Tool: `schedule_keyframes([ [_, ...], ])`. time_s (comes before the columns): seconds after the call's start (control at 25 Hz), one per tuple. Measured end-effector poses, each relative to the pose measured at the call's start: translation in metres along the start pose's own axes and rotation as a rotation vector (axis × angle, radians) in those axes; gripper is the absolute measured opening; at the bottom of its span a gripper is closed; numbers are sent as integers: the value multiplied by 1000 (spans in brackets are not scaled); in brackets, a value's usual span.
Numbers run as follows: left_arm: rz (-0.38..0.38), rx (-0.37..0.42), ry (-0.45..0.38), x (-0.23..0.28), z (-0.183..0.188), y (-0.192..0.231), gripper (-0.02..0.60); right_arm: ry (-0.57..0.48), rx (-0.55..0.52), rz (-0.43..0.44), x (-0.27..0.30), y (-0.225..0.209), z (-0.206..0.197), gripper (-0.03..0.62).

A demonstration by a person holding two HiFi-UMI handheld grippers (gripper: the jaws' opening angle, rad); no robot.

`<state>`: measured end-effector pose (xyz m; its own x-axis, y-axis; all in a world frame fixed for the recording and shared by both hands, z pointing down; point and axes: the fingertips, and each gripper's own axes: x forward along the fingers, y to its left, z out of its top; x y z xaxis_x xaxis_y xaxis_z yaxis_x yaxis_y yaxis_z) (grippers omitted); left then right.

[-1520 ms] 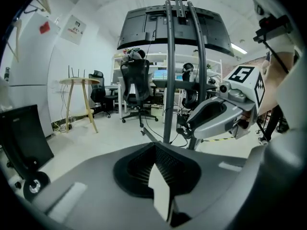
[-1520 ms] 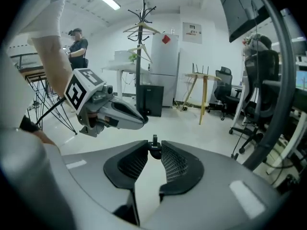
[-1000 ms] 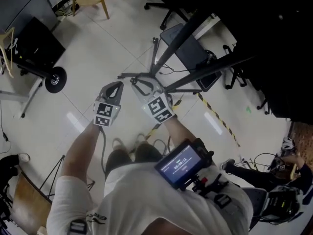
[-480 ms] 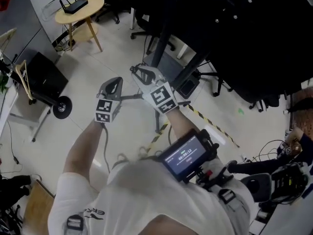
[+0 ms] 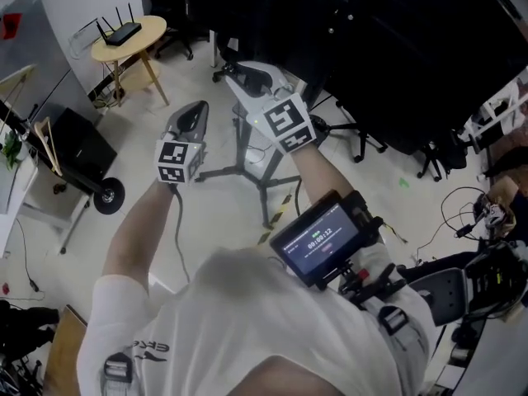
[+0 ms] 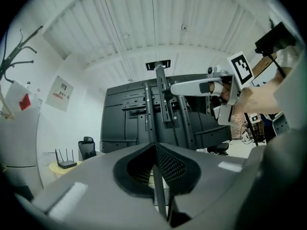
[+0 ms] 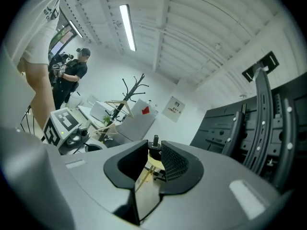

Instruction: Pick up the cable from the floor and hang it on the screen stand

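- Looks like the carry-to-the-stand step. Both grippers are held up level, facing the screen stand (image 6: 159, 95), which fills the middle of the left gripper view.
- Left tongs (image 6: 154, 146) are pinched fully together. Right tongs (image 7: 154, 150) stand apart, gripping nothing, with only far-off room showing through the gap.
- I can't pin down the cable. A thin grey lead (image 5: 176, 229) hangs from under the left gripper, left of centre in the head view. It might be the cable or just the gripper's own wire.
- If it is the cable, the next move is to drape it over a bracket on the stand's post, then open the left tongs. The right can steady the slack.
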<state>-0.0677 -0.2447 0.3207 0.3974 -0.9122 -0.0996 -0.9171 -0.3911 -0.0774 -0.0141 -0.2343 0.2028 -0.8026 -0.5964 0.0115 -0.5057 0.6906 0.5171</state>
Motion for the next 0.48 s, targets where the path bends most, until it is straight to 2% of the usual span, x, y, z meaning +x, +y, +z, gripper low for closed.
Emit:
schedule_keyframes([
  [0.24,-32,47,-65,12,38,-3,3,-46,-33,-42,-3,-26,40,97],
  [0.48,-74,41,-76,28,46,-18,3,-62,-20,-65,-8,-48,59,97],
])
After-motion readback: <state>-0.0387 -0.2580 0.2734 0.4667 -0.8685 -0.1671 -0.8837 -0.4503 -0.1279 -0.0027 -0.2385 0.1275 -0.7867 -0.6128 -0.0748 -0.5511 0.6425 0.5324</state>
